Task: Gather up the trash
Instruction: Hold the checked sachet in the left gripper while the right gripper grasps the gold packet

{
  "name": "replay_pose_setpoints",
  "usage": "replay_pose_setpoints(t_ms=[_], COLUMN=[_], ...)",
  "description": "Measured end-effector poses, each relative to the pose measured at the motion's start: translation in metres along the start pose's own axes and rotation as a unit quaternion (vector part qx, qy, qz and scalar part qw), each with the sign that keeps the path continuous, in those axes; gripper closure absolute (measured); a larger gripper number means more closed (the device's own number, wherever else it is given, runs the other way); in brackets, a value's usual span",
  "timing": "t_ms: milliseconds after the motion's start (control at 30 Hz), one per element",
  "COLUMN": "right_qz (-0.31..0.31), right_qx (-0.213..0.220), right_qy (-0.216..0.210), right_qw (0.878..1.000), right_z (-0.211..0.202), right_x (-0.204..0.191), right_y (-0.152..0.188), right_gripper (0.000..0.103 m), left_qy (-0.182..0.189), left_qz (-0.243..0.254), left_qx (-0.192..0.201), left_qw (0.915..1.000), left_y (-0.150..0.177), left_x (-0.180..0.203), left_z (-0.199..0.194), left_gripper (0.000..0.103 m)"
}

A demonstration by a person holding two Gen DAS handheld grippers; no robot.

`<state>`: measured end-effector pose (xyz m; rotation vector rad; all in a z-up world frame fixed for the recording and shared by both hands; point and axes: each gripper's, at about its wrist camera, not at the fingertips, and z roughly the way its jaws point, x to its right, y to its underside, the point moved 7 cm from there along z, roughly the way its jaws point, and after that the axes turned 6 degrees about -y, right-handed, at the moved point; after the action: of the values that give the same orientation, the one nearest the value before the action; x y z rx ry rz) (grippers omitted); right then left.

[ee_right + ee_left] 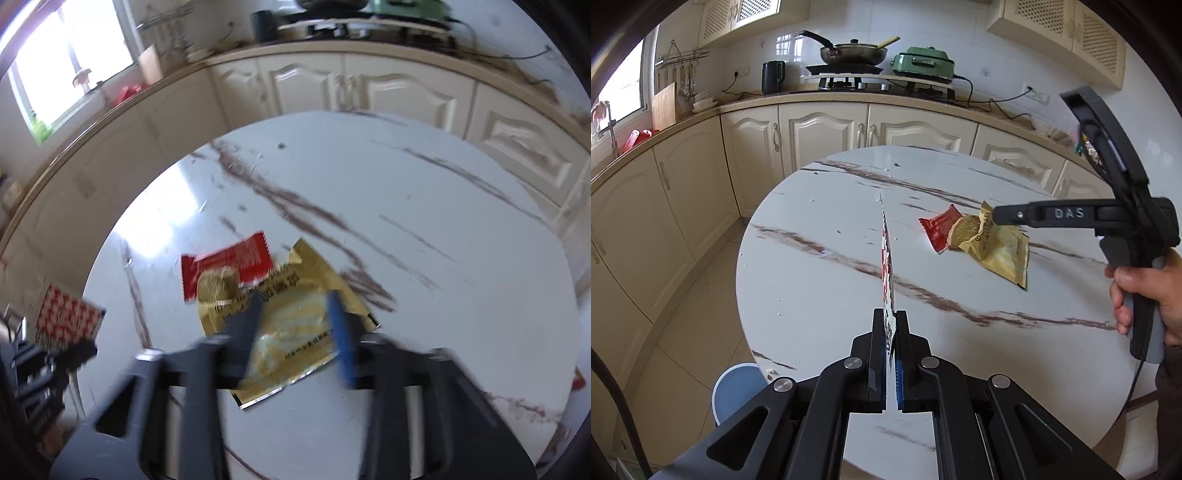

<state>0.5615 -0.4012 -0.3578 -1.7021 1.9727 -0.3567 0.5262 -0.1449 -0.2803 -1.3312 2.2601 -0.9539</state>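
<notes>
My left gripper [890,319] is shut on a red-and-white patterned wrapper [887,258] that I see edge-on above the round marble table [812,266]. The right wrist view shows the same wrapper [68,321] at the left edge. A gold wrapper [999,251] lies on the table and overlaps a red wrapper [940,225]. My right gripper [295,299] stands open astride the gold wrapper [291,332], one finger on each side of its middle. The picture is blurred, and I see no pad pressing on it. The red wrapper [229,262] lies just beyond the fingertips.
A hand [1145,295] holds the right gripper [997,215] at the table's right side. A round pale-blue container [738,387] stands on the floor by the table's near left edge. Cream cabinets and a counter with a pan [853,51], a green cooker [923,62] and a kettle [772,76] run behind.
</notes>
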Motion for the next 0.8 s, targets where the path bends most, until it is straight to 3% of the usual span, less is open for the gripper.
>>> replay_pose_setpoints(t_ms=[267, 333, 400, 467, 800], right_qz=[0.033, 0.030, 0.030, 0.052, -0.022], right_qx=[-0.024, -0.030, -0.041, -0.033, -0.058], right_qy=[0.052, 0.049, 0.062, 0.037, 0.072], right_qw=[0.998, 0.998, 0.997, 0.997, 0.996], right_z=[0.028, 0.028, 0.028, 0.025, 0.027], right_x=[-0.014, -0.014, -0.007, -0.002, -0.021], right_y=[-0.014, -0.015, -0.009, -0.003, 0.013], right_gripper=[0.040, 0.053, 0.059, 0.060, 0.051], left_qy=[0.000, 0.001, 0.006, 0.011, 0.013], left_qz=[0.002, 0.005, 0.006, 0.003, 0.003], left_qx=[-0.002, -0.003, -0.002, 0.001, -0.003], left_qw=[1.0000, 1.0000, 1.0000, 0.9999, 0.9999], left_y=[0.001, 0.001, 0.001, -0.001, 0.000], left_x=[-0.003, -0.002, -0.002, -0.004, 0.001], left_z=[0.001, 0.001, 0.001, 0.000, -0.004], left_gripper=[0.103, 0.103, 0.102, 0.102, 0.102])
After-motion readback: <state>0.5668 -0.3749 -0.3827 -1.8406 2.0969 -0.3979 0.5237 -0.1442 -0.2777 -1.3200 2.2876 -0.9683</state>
